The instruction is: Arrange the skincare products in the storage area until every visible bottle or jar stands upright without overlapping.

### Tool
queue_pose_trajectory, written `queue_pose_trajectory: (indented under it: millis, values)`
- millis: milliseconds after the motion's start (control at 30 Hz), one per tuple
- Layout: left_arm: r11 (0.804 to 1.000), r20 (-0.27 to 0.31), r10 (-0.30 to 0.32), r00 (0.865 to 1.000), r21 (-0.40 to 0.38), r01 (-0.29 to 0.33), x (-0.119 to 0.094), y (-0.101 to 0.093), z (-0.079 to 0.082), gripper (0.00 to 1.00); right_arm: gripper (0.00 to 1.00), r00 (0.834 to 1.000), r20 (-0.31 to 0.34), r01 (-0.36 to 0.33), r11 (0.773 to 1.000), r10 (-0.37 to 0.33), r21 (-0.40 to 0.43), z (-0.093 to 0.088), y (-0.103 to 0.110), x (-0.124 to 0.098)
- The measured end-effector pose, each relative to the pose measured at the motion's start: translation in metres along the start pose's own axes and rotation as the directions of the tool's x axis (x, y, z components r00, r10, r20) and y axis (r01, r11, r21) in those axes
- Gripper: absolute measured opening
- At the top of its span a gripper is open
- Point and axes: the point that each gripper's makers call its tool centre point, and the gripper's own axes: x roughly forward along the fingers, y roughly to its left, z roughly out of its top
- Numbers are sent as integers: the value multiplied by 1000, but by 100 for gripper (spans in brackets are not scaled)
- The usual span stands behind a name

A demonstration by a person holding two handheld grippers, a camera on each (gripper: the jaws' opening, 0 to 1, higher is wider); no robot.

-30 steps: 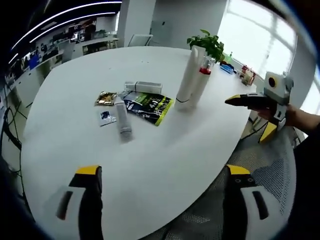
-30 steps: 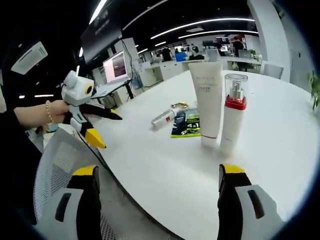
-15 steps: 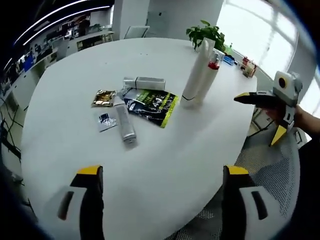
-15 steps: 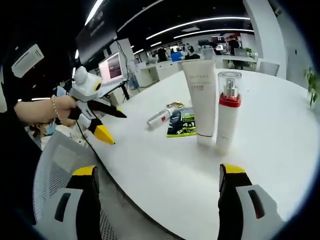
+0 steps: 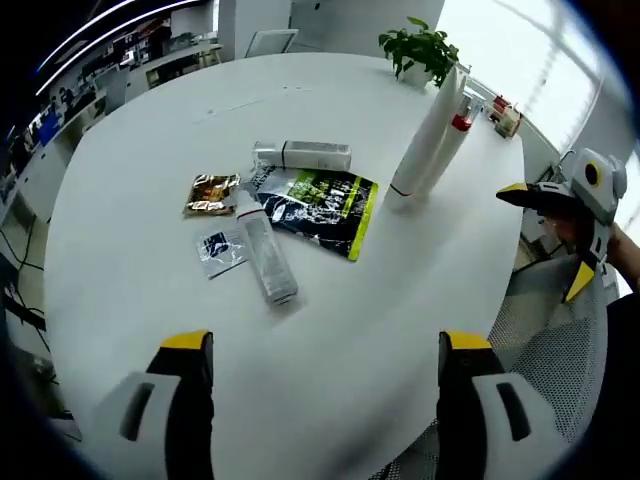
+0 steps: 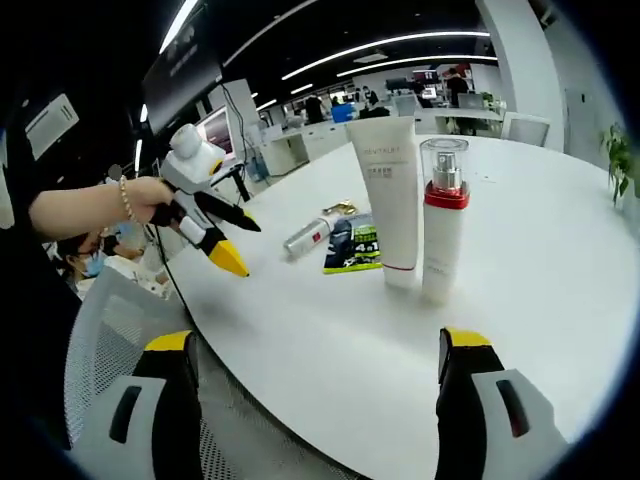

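Standing upright at 2 o'clock: tube (image 5: 425,130) and pump bottle (image 5: 452,138); two bottles (image 5: 268,258) (image 5: 302,155) lie flat. Left gripper (image 5: 325,390) and right gripper (image 6: 315,390) gape wide, empty.

Bright window glare, ceiling strip lights, strong fisheye bending at edges.

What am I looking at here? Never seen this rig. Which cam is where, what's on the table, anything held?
No robot: a person holds a pair of tongs in each hand, each with a fisheye camera looking along its jaws. In the left gripper view, the left tongs rise from the bottom, and the right tongs show at the right edge. The right gripper view is the mirror case: right tongs below, left tongs in the person's hand. On the white table a white tube and a red-collared pump bottle stand upright; two bottles and some sachets lie flat. Both tongs are open, holding nothing.
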Motion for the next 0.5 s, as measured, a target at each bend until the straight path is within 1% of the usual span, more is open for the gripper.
queue_pose_trajectory:
  millis: [67, 167, 233, 333, 500]
  values:
    - [1000, -8, 1, 1000, -2, -1, 2, 1, 1, 87, 99, 1000, 1, 1, 1000, -1, 5, 0, -1, 0]
    - [1000, -24, 3, 1000, -8, -3, 11, 9, 7, 86, 99, 1000, 0, 3, 1000, -3, 8, 0, -1, 0]
    - [1000, -31, 6, 999, -17, -7, 10, 8, 4, 85, 99, 1000, -2, 6, 1000, -6, 11, -1, -2, 0]
    - [1000, -48, 16, 999, -25, -17, 13, 12, 10, 83, 99, 1000, -5, 8, 1000, -7, 10, -1, -2, 0]
    - [1000, -77, 24, 997, -4, -24, 19, 17, 19, 81, 99, 1000, -4, 13, 1000, -13, 15, -2, -4, 0]
